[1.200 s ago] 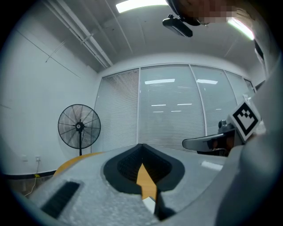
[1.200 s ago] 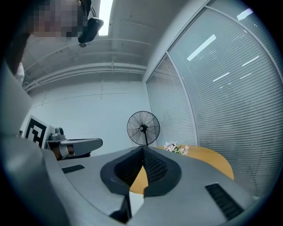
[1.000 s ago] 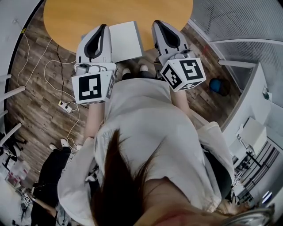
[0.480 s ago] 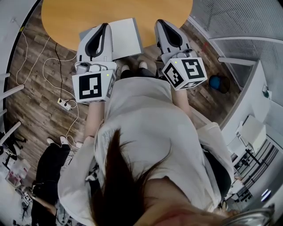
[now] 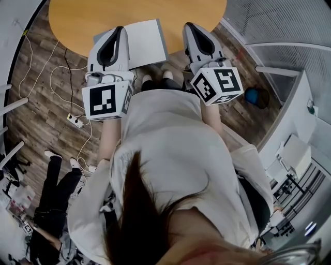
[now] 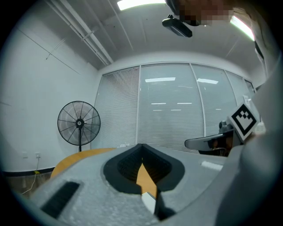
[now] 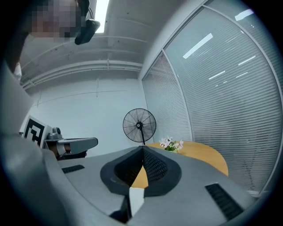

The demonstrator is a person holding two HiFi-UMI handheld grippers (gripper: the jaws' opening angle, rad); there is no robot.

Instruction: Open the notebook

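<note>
The notebook [image 5: 147,41] lies closed at the near edge of the table [image 5: 72,20], between the two tools. Left gripper [image 5: 121,30] and right gripper [image 5: 188,26] are both clenched (nothing between their jaws).

Office meeting room: blind-covered glass partitions [image 6: 172,106], strip ceiling lights [image 6: 137,4], round wooden table [image 5: 77,20], pedestal fan [image 6: 78,123].

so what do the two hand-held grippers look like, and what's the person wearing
The left hand-held gripper and the right hand-held gripper look alike. Each is a light grey, rounded shell that tapers toward its two jaws, with a black textured lining around a teardrop-shaped opening. Behind each shell sits a white cube printed with black square markers, one on the left and one on the right. The person wears a white top.
</note>
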